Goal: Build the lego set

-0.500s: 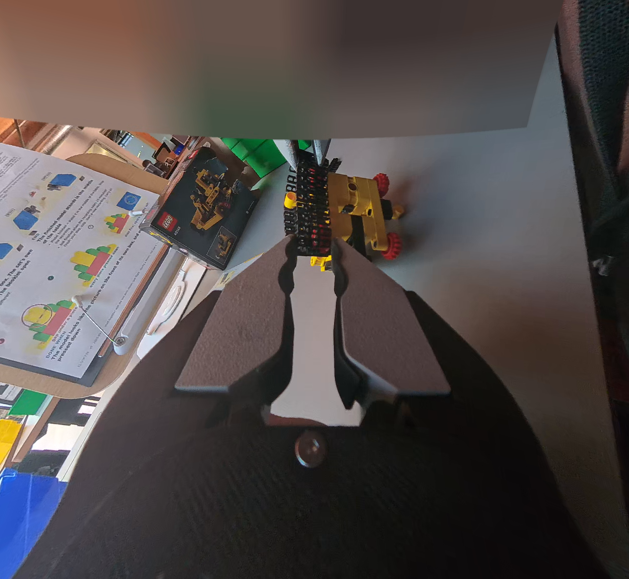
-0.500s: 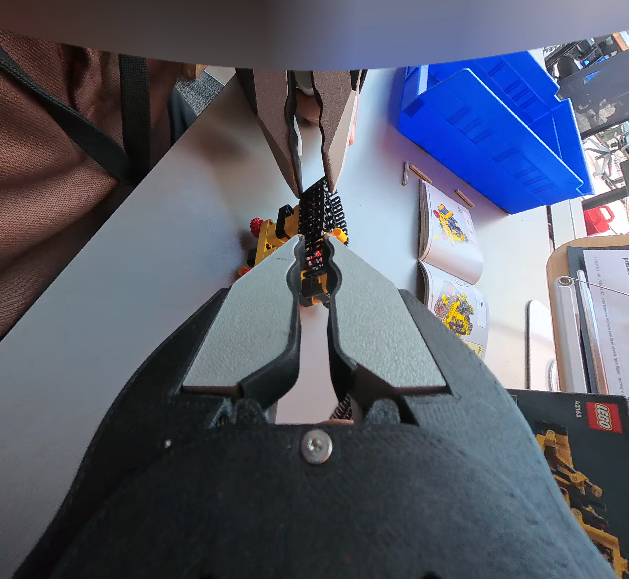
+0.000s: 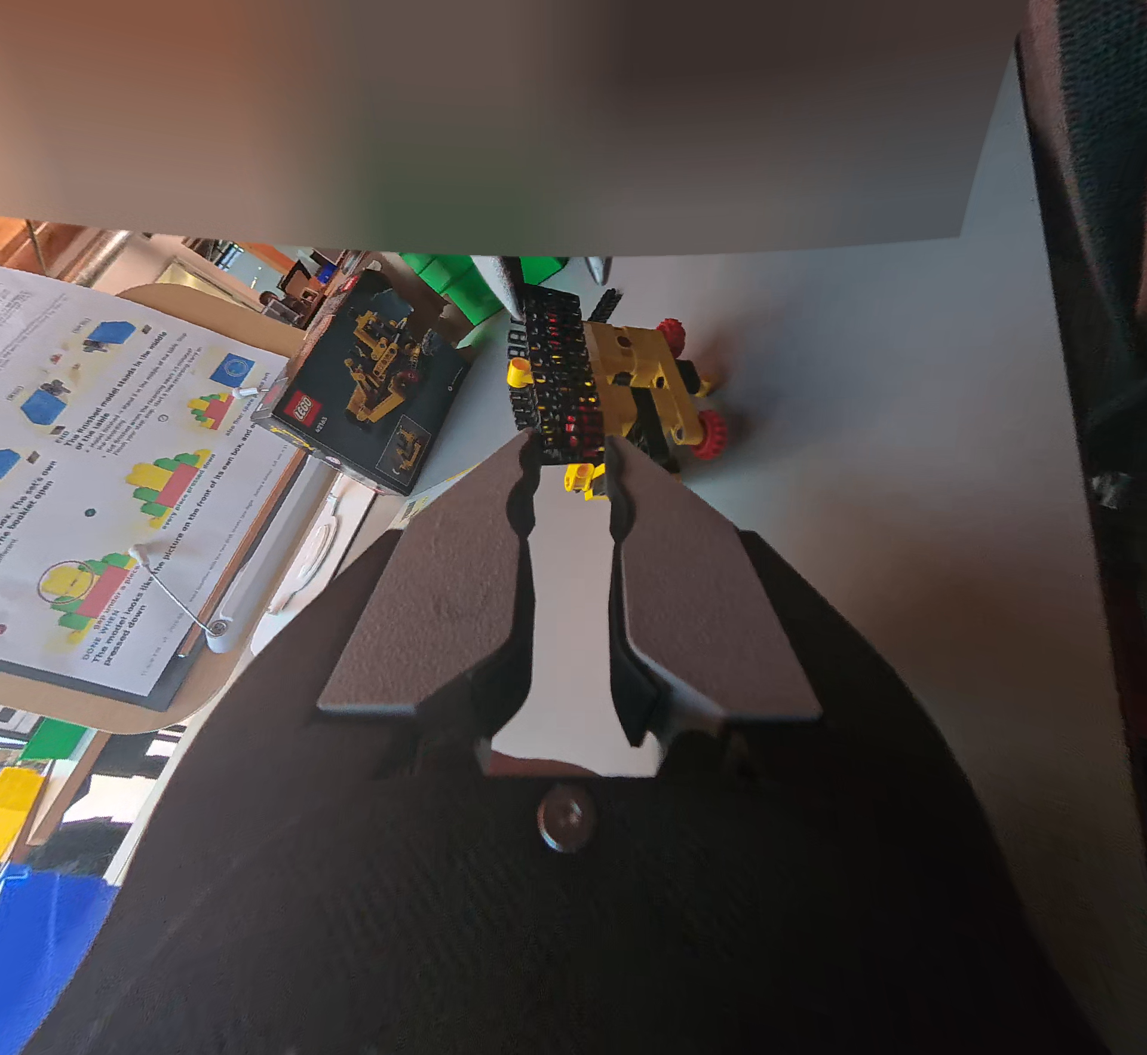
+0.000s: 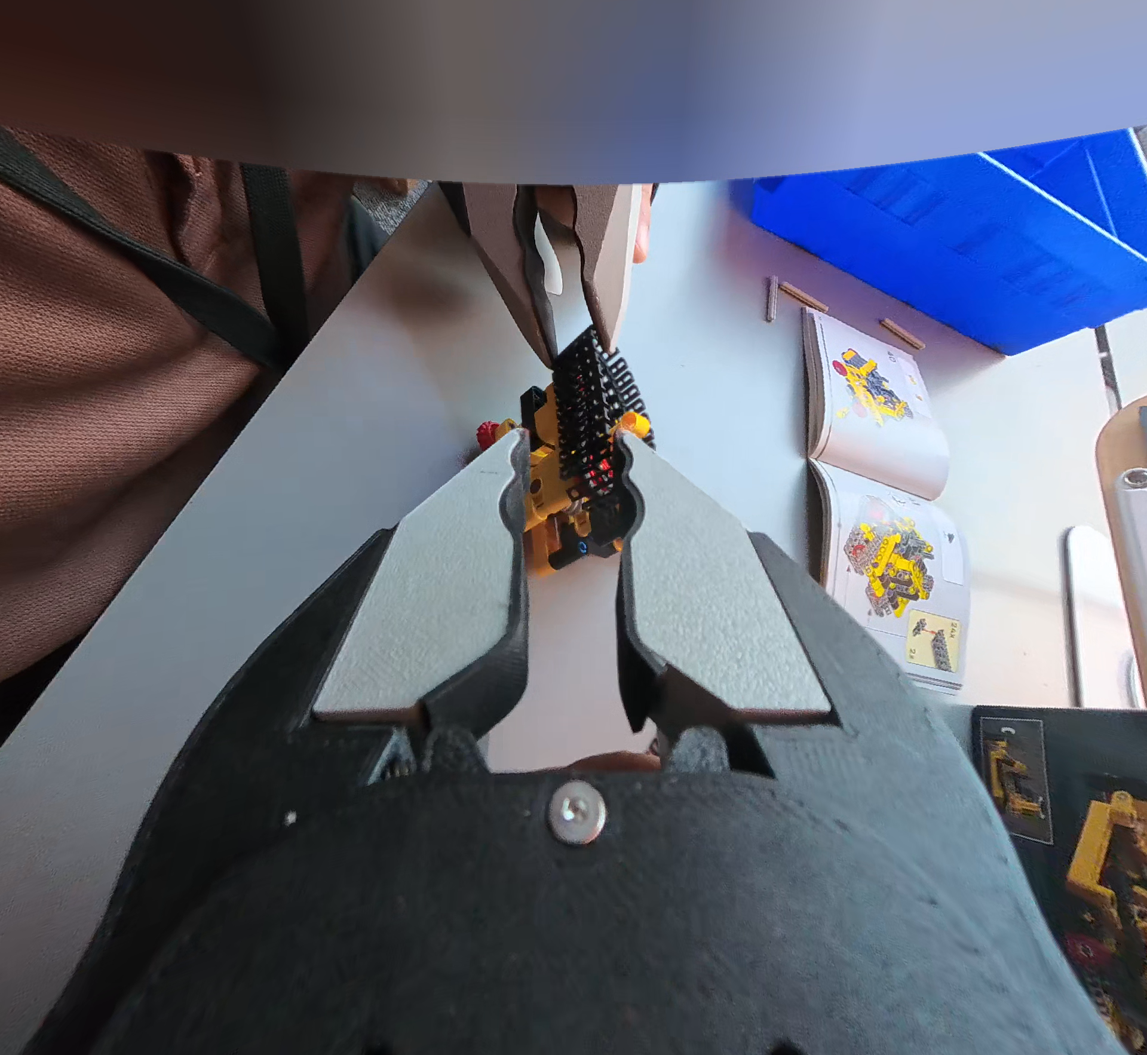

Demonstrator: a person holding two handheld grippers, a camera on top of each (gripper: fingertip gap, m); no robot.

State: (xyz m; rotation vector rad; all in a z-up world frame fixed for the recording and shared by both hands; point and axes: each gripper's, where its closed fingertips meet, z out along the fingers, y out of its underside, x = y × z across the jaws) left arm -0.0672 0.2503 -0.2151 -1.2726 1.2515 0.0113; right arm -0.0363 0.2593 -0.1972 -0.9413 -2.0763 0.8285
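Note:
A yellow and black lego model [image 3: 633, 380] with red gears lies on the grey table [image 3: 869, 528]. A black track [image 3: 558, 380] wraps one side of it. My left gripper [image 3: 570, 447] has its brown fingertips pinched on the near end of the track. It also shows in the right wrist view [image 4: 577, 350], at the track's far end. My right gripper [image 4: 571, 437] is open, with the model [image 4: 546, 485] and track [image 4: 589, 404] between its grey fingers, not squeezed. It also shows far off in the left wrist view [image 3: 555, 293].
The set's black box [image 3: 366, 386] lies left of the model. A printed sheet on a clipboard [image 3: 112, 466] and green bricks [image 3: 447, 280] lie beyond. An open instruction booklet [image 4: 881, 497] and a blue bin [image 4: 962, 243] are on the other side. A person's brown garment [image 4: 124, 373] borders the table edge. My hands' fingertips stand some 5 cm from each other.
My right gripper has opened; its fingers were closed on the model's track and now stand apart around it. My left gripper keeps its hold.

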